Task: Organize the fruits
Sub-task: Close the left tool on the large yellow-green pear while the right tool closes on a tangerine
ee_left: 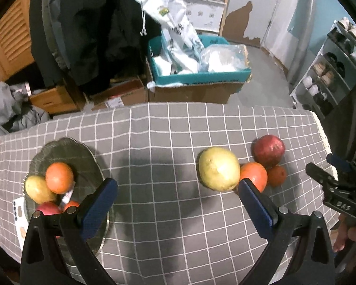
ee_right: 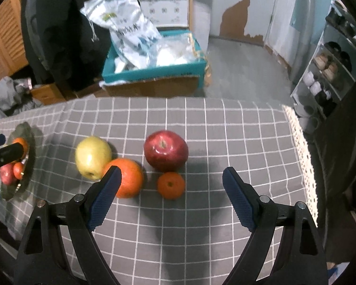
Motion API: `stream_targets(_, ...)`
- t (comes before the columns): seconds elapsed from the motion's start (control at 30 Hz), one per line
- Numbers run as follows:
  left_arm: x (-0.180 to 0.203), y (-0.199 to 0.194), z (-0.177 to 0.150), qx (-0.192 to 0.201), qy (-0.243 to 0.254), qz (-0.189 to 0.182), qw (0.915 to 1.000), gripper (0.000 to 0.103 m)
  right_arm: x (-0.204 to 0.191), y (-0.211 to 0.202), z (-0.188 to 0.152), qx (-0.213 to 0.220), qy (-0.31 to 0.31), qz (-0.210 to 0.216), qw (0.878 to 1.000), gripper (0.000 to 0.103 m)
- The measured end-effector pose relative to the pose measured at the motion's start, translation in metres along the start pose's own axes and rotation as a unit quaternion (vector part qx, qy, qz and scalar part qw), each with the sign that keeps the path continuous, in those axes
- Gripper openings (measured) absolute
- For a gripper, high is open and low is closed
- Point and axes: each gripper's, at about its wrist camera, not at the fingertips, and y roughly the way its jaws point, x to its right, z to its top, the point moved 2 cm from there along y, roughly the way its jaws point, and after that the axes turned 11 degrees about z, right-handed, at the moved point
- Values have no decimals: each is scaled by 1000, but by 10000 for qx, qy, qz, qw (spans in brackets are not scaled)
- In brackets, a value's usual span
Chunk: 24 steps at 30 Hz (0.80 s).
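Bench (ee_right: 201, 123): covered with a grey cloth checked in white lines, lace trim along its right edge.

Glass plate (ee_left: 83, 156): dark, scallop-rimmed, at the far left of the bench. Holds four fruits: a yellow pear (ee_left: 36, 188) touching an orange (ee_left: 59, 177) at the back; a red apple (ee_left: 48, 209) and a small orange fruit (ee_left: 71, 204) at the front, both partly hidden behind the left claw's finger. A small white object lies among them; what it is cannot be told.

Left claw (ee_left: 176, 185): jaws wide, nothing between them, held above the bare cloth between the plate and the loose fruit. Blue textured pads on black fingers.

Loose group, right of centre on the bench, four pieces close together:
- Large yellow-green pear (ee_right: 92, 158), smooth, faintly speckled, leftmost, its blossom end toward the camera.
- Large orange (ee_right: 128, 178), glossy, touching the pear on its right front.
- Red apple (ee_right: 166, 150), deep red with a shiny highlight, stem hollow up, at the back.
- Small mandarin (ee_right: 170, 185), dull orange, just in front of the apple.

Right claw (ee_right: 169, 178): jaws wide, holding nothing, poised over the mandarin, its left finger overlapping the large orange in the right wrist view.
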Motion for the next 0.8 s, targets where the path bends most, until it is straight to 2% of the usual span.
stream_targets(0.23, 7, 25, -6, -225, 44, 6, 9997, 102, 15, 51, -11, -568, 96, -63, 9983, 86)
stream_targets(0.43, 7, 46, -10, -486, -17, -6, 9988, 102, 23, 72, -19, -784, 275, 29, 9965, 86)
stream_targets(0.63, 11, 61, -12, -589, 19, 21, 9983, 102, 25, 86, -24, -949, 315, 96, 9949, 81)
stream_targets(0.8, 14, 69, -12, -716, -108, -107, 9973, 102, 27, 98, -31, -1144, 373, 194, 9925, 71)
